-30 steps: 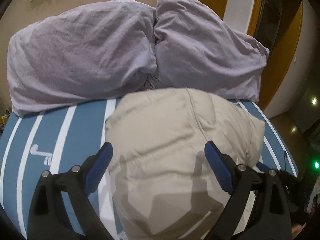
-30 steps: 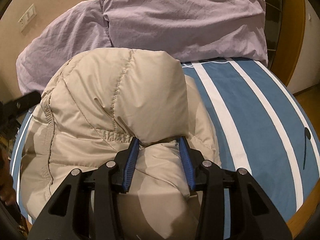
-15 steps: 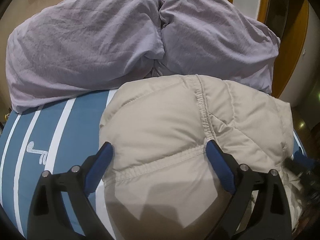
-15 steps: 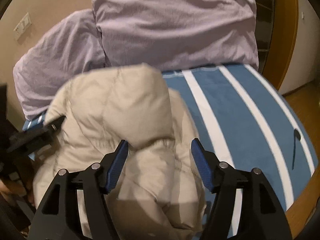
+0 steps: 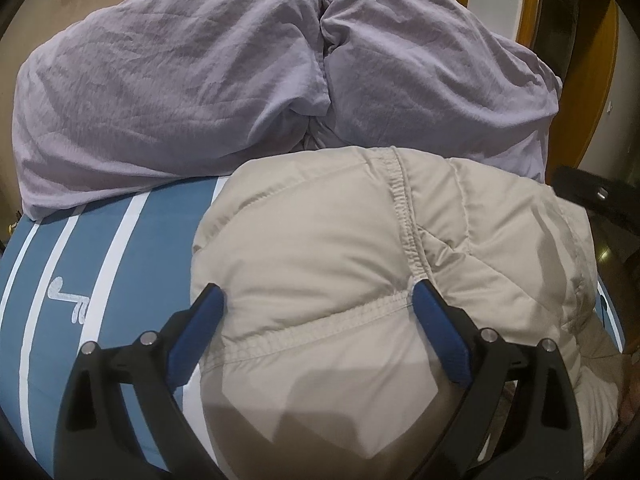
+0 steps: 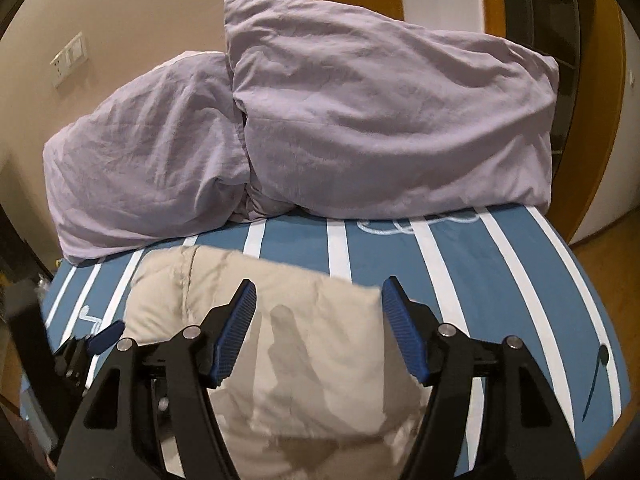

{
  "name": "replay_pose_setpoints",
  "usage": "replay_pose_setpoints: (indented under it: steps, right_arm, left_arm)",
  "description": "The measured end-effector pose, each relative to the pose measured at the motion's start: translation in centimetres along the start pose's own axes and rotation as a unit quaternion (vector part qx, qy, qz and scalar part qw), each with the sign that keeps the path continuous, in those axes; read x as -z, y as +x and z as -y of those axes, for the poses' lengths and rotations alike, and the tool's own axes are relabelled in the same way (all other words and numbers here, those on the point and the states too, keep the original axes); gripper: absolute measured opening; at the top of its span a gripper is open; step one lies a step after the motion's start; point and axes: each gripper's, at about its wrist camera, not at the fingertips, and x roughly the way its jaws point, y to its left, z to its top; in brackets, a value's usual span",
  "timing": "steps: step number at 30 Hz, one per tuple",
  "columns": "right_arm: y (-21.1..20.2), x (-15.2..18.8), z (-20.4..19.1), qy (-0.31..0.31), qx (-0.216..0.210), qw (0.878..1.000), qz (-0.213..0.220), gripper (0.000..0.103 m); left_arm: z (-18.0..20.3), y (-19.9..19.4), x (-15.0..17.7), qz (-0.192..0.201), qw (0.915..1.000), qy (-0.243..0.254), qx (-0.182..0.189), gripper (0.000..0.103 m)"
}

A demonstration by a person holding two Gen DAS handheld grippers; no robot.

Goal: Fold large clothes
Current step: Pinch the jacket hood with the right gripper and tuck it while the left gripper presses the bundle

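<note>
My left tool (image 5: 316, 328) is spread wide and grips nothing, its blue pads straddling a puffy fold of the beige jacket (image 5: 360, 264); the right-hand pad sits against a gathered seam, though I cannot tell if it presses in. My right tool (image 6: 318, 330) is also released, jaws wide, hovering over the jacket's (image 6: 280, 344) folded edge. The jacket's near end is cut off at 6 o'clock in both views, and motion blur smears its far edge in the right view. At 8 o'clock there, the other tool's blue tip shows partly. The jacket lies bunched on the bed (image 6: 500, 280), on a blue sheet with white stripes. Beyond, at 12 o'clock, two crumpled lilac pillows (image 5: 200, 92) lean against a beige wall with a socket plate (image 6: 69, 59); a wooden frame (image 6: 592, 92) stands at 2 o'clock.
</note>
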Motion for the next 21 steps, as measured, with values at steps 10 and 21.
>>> replay_pose_setpoints:
  steps: [10, 21]
  right_arm:
    - [4.1, 1.9, 1.4, 0.011, 0.024, 0.999, -0.031, 0.067]
    - [5.7, 4.8, 2.2, 0.019, 0.033, 0.999, -0.020, 0.067]
  left_arm:
    - [0.0, -0.2, 0.1, 0.001, 1.0000, 0.001, 0.010, 0.095]
    - [1.2, -1.7, -1.6, 0.009, 0.9996, 0.022, 0.015, 0.096]
